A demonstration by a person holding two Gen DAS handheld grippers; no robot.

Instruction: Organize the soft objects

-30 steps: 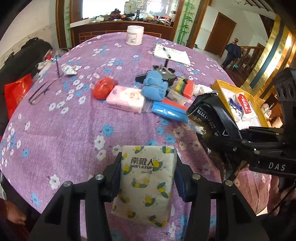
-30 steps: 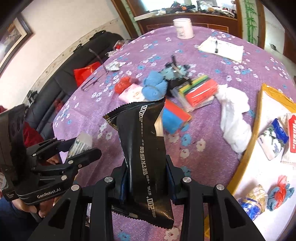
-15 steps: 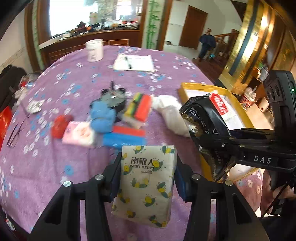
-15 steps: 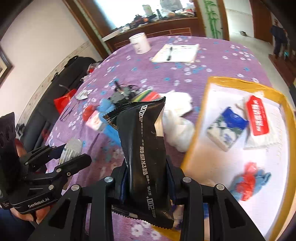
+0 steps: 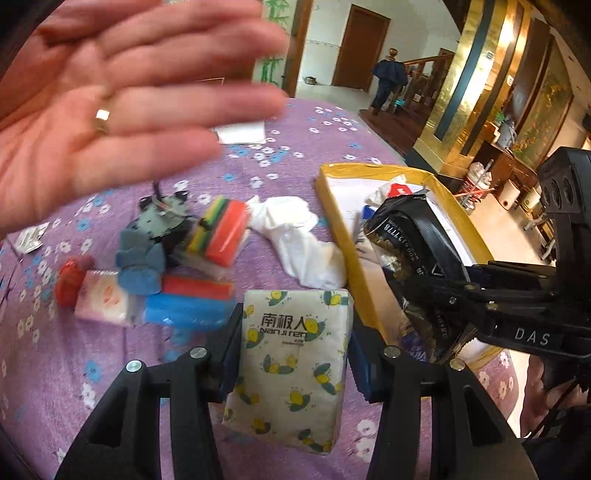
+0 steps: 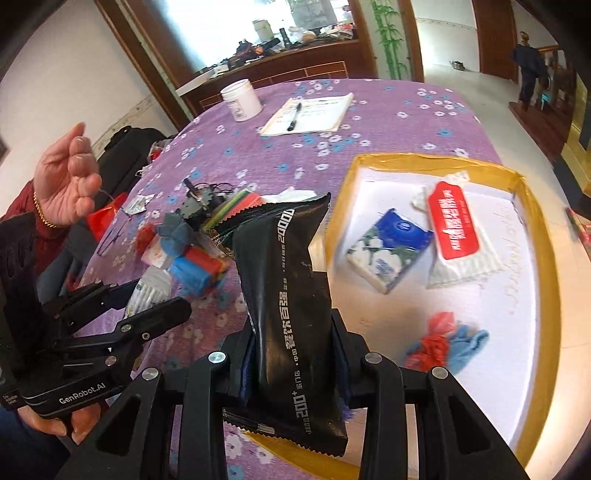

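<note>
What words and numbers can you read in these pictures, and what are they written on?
"NANJIREN", under three Chinese characters: bee-print tissue pack in the left tongs.
"2000" and "200+": black packet in the right tongs; its Chinese print is too small.
"DAS": right tongs body, left view.
"GenRobot.AI": left tongs body, right view.
Red-labelled pack in the yellow tray: blurred.

Daylight's bright on my feeds; window blows out white w/ glare. Open hand close to left cam is smeared, out of focus. Motion blur on the desk clutter. Fisheye bends edges, corners go black.
</note>
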